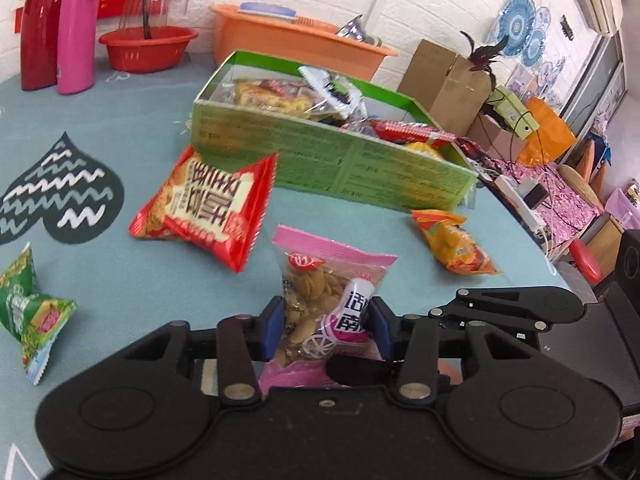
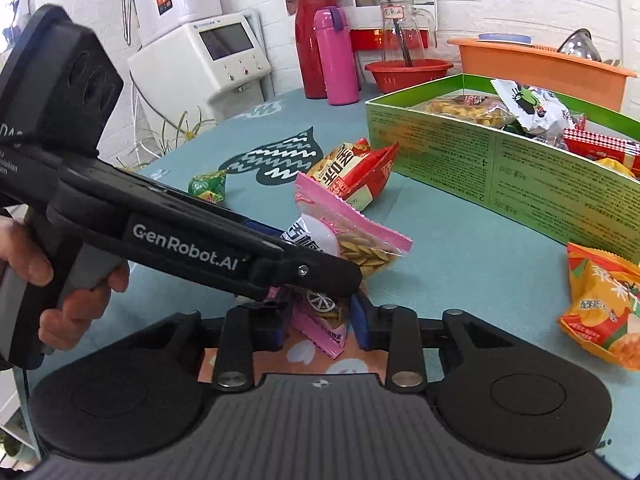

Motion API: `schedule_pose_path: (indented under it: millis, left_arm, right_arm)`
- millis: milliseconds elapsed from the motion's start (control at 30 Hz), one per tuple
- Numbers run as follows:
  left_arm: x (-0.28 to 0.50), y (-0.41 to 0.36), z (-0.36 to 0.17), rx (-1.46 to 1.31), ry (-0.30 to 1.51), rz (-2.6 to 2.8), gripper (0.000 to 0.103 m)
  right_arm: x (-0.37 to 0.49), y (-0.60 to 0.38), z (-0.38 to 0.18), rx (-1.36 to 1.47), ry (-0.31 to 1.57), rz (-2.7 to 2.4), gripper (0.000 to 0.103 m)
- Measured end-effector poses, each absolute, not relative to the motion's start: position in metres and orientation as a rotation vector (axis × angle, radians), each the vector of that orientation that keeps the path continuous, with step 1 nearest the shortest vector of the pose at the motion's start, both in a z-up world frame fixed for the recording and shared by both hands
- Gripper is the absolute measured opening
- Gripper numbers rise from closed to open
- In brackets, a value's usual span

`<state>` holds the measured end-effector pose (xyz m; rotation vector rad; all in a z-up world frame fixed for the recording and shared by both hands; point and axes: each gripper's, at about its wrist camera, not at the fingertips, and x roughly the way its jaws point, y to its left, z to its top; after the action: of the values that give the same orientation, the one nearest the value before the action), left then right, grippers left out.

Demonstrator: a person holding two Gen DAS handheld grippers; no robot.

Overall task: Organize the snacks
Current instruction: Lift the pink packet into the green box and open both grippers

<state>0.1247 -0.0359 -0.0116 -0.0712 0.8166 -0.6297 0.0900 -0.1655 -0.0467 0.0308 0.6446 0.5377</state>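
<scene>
My left gripper [image 1: 324,330] is shut on a pink-edged clear bag of seeds [image 1: 320,292], held just above the teal table. The same bag [image 2: 352,236] shows in the right wrist view, with the left gripper [image 2: 312,272] clamped across it. My right gripper [image 2: 320,320] sits at the bag's lower end, its blue pads close on either side of the pink edge; whether they pinch it is unclear. A green box [image 1: 344,168] holding several snacks stands behind. A red packet [image 1: 208,208], an orange packet [image 1: 452,244] and a green packet [image 1: 28,308] lie on the table.
A red flask [image 1: 40,24], a pink bottle [image 1: 78,28], a red basin [image 1: 148,48] and an orange tub [image 1: 296,44] stand at the table's back. Cardboard boxes [image 1: 444,76] and clutter lie beyond the right edge. A white appliance [image 2: 208,52] stands left of the table.
</scene>
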Motion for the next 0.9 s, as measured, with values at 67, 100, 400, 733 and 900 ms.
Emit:
schedule_pose_path:
  millis: [67,100,400,733,900]
  left_arm:
    - [0.124,-0.042,-0.001,-0.06,0.787,-0.641,0.066]
    - [0.125,-0.045,0.004,-0.057,0.775,-0.647,0.066]
    - [0.153,-0.081,0.043,-0.03,0.674,-0.694,0.066]
    - [0.205,-0.123,0.059,0.02,0.62,-0.729,0.067]
    - [0.231,-0.133,0.05,0.018,0.626,-0.734,0.067]
  right_arm:
    - [0.085,-0.169,-0.041,0.019,0.62,0.529,0.053]
    - [0.083,-0.17,-0.037,0.01,0.603,0.521,0.053]
    - [0.094,-0.2,-0.002,0.04,0.476,0.438,0.052]
    - [0.14,-0.239,0.014,0.091,0.383,0.34,0.052]
    - [0.163,-0.253,0.01,0.128,0.379,0.316,0.052]
